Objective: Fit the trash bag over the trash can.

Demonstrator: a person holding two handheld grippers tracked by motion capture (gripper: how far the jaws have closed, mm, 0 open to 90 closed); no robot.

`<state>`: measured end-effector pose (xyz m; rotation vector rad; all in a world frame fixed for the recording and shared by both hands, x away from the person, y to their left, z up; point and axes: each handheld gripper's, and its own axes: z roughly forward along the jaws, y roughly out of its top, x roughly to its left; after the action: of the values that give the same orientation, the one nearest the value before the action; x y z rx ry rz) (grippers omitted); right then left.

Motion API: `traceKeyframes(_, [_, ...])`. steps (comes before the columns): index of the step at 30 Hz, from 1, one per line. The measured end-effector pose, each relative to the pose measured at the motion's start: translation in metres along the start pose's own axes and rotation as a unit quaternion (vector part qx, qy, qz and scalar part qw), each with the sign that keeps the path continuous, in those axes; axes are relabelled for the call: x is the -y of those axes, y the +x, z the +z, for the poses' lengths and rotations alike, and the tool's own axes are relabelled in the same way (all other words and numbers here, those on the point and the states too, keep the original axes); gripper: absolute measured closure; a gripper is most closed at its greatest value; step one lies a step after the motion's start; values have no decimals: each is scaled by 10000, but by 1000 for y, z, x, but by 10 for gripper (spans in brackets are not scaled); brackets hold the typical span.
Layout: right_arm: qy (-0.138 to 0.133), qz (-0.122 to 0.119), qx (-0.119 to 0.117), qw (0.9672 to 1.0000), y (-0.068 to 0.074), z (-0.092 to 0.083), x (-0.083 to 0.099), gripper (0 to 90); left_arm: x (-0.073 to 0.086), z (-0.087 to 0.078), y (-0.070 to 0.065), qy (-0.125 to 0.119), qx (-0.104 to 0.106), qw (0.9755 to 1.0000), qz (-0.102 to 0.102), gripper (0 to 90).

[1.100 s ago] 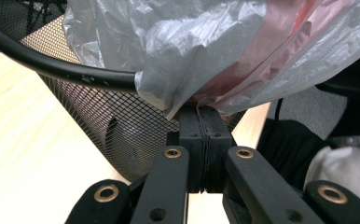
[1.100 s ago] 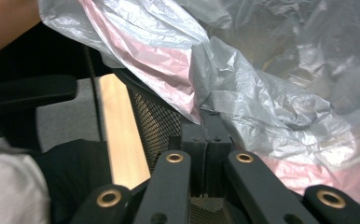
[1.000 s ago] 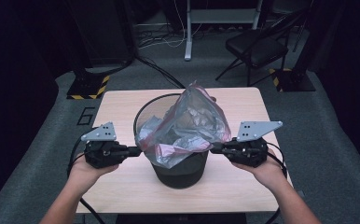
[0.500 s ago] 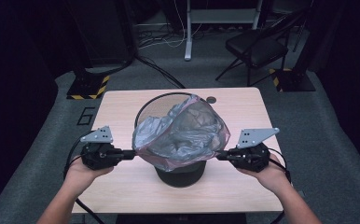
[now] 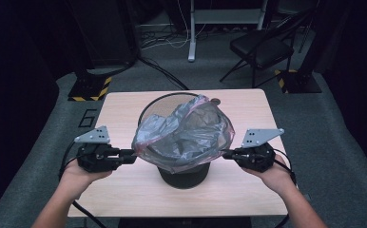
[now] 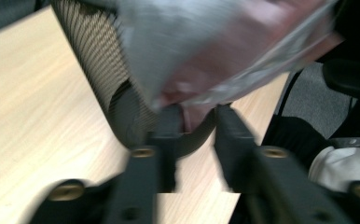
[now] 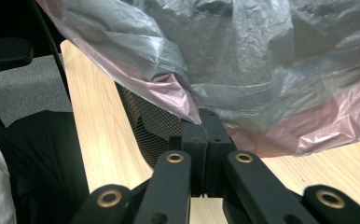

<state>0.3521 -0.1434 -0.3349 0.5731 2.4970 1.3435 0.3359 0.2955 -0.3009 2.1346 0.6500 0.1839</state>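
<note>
**Stretching bag over bin**

Bag [image 5: 184, 135] hangs above the mesh bin [image 5: 181, 171], mid-table [image 5: 120, 104], held between 2 grippers. Right gripper [image 7: 205, 122] jaws pressed together, pinching the bag's edge. Left gripper [image 6: 196, 116] jaws spread apart, bag edge between them; view blurred.

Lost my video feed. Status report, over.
Right gripper shut on bag hem. Left gripper open at bag. Bag stretched above mesh bin. Nothing in the way.
</note>
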Motion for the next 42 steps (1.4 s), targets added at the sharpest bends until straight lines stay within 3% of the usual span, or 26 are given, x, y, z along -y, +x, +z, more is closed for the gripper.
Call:
traceKeyframes(6, [-23, -35, -48, 10000, 3, 0, -1, 892, -16, -27, -21, -303, -461, 9983, 209, 408])
traceKeyframes(13, [-35, -30, -76, 10000, 4, 2, -3, 890, -44, -20, -24, -385, -430, 9975, 404, 394])
traceKeyframes(16, [-38, -44, -84, 9999, 4, 1, -4, 890, -57, -12, -24, -356, -568, 9964, 518, 395])
traceKeyframes(18, [-37, -31, -82, 10000, 5, 1, -4, 890, -63, -9, -21, -342, -570, 9963, 541, 431])
traceKeyframes(22, [-63, -50, -78, 9999, 5, -1, -3, 890, -74, -4, -10, -370, -706, 9948, 632, 717])
traceKeyframes(25, [-89, -52, -110, 9999, 4, -1, -1, 891, -81, 1, 11, -334, -930, 9943, 394, 864])
traceKeyframes(30, [-67, -26, -140, 9999, 5, 0, 3, 893, -90, 13, 46, -205, -1345, 9907, 43, 886])
traceKeyframes(33, [-53, -60, -228, 9997, 6, 0, 5, 895, -94, 22, 64, -140, -1447, 9893, -86, 887])
traceKeyframes(38, [-73, -128, -366, 9992, 9, 3, 7, 895, -82, 46, 88, -93, -1348, 9896, -488, 888])
traceKeyframes(42, [-28, -150, -403, 9991, 10, 5, 9, 896, -64, 61, 100, -209, -1100, 9898, -884, 887])
